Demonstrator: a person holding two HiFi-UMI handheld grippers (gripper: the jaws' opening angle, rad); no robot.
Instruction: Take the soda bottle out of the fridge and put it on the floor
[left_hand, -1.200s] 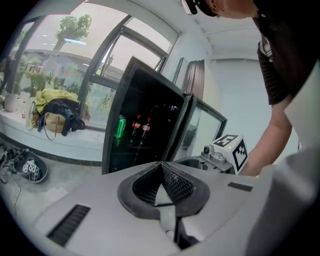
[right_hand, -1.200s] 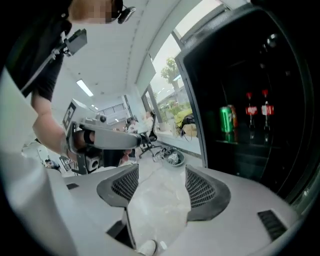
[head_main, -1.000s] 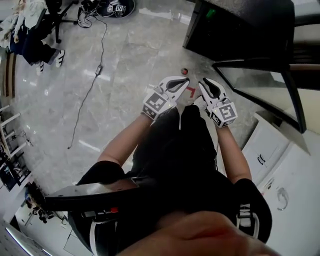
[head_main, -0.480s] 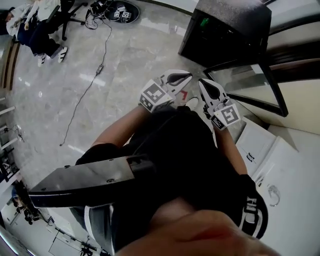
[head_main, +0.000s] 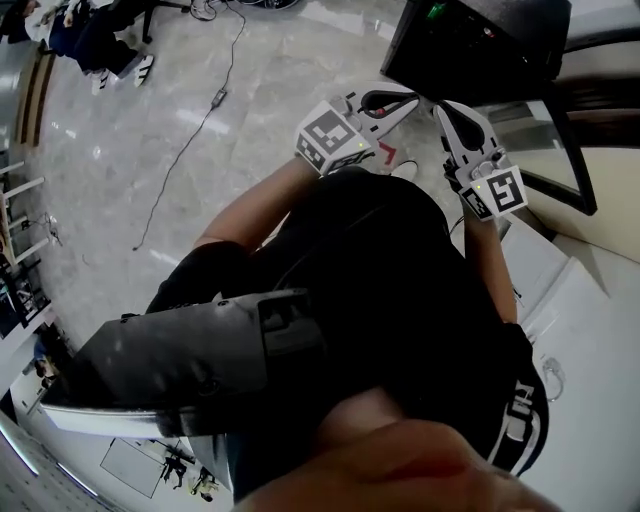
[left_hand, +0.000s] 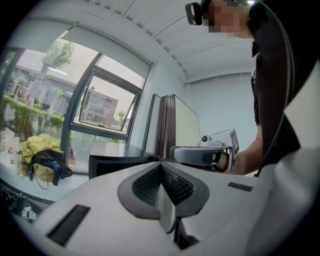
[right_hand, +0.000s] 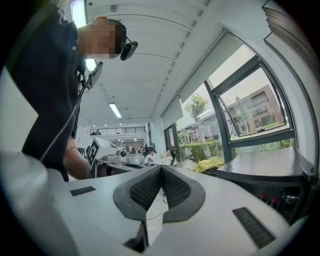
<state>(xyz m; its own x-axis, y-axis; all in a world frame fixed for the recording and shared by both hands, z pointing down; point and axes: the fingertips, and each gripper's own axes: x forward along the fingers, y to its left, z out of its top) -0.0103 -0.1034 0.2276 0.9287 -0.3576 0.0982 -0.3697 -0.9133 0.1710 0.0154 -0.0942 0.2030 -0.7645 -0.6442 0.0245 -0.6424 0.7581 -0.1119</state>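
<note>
Both grippers are raised in front of the person's chest and point toward the black fridge (head_main: 480, 45) at the top right of the head view. My left gripper (head_main: 413, 99) is shut with nothing in it; in the left gripper view its pads (left_hand: 161, 165) meet at the tip. Close on its right is my right gripper (head_main: 441, 106), also shut and empty, its pads (right_hand: 161, 169) closed together. Each gripper shows in the other's view: the right gripper (left_hand: 200, 155) and the left gripper (right_hand: 107, 150). No soda bottle shows in any view.
A red tape mark (head_main: 388, 153) lies on the grey marble floor below the grippers. A cable (head_main: 190, 140) runs across the floor at left, and a seated person (head_main: 90, 40) is at the far left. A white cabinet (head_main: 590, 330) stands at right.
Both grippers have risen with the person's body and moved up the head view toward the fridge. A small red thing seen on the floor one second ago is no longer in view.
</note>
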